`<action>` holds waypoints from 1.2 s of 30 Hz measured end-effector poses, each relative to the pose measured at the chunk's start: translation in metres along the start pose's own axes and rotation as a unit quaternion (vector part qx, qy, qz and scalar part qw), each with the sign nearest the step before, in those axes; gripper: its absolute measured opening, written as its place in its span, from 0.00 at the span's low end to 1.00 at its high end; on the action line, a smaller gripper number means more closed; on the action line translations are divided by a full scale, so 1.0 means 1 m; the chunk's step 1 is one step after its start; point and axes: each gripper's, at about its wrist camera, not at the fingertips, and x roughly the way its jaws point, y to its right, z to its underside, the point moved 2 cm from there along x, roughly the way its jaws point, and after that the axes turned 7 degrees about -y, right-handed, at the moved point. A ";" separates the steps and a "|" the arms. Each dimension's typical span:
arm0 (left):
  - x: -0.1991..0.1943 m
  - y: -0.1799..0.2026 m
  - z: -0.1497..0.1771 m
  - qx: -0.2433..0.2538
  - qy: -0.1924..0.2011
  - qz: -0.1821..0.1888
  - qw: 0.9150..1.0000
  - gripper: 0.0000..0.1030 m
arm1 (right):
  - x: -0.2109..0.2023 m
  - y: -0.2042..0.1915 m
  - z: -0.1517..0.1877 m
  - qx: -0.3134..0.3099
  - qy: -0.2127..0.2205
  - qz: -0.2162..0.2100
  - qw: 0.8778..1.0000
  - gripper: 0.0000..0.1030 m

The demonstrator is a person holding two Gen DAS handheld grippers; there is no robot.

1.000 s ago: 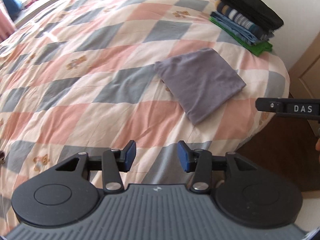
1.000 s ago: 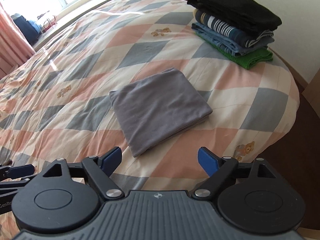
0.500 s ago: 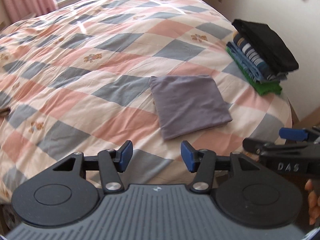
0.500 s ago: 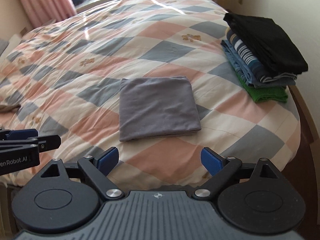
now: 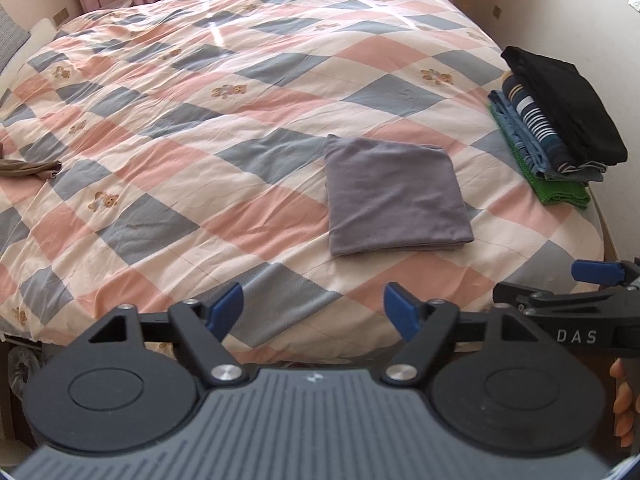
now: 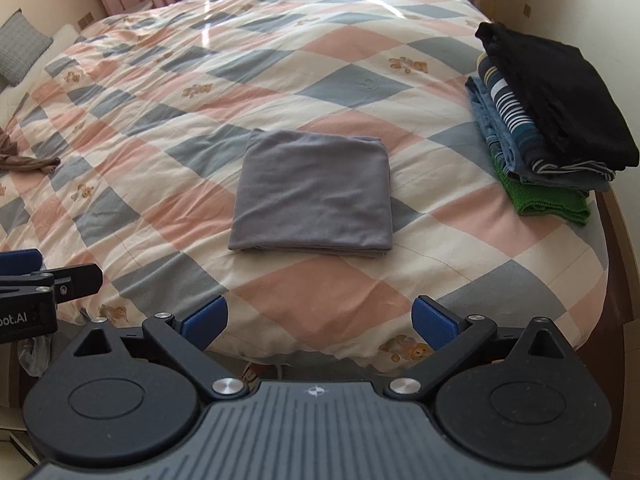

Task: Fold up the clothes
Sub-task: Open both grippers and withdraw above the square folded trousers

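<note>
Bed [image 5: 168,128] with checked pink, grey and cream duvet fills both views; most of it bare. Stack of folded clothes [image 6: 548,128] sits at the bed's far right edge near the wall: black piece on top, striped navy under it, blue next, green at the bottom; reads as finished work. Grey garment [image 6: 316,196] lies flat near the foot of the bed, folded into a neat rectangle, edges fairly square, well apart from the stack; fold looks complete, probably only the move onto the stack is left. Brown crumpled garment [image 5: 30,169] at the left edge, unfolded, likely the next piece; anything beyond it is out of view. Left gripper [image 5: 314,312] hangs off the foot of the bed, jaws open, nothing between them; right gripper [image 6: 318,318] likewise, jaws wide open and empty; neither touches cloth.
</note>
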 end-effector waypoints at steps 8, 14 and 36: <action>0.023 0.005 -0.015 -0.006 -0.012 0.000 1.000 0.80 | 0.016 0.008 -0.008 -0.003 -0.017 0.004 1.000 0.98; 0.042 0.012 -0.037 0.015 -0.020 0.012 1.000 0.80 | 0.030 0.015 -0.026 0.003 -0.024 0.004 1.000 0.98; 0.142 0.004 -0.138 0.091 -0.116 0.057 0.987 0.80 | 0.102 0.061 -0.097 0.110 -0.082 0.042 0.990 0.98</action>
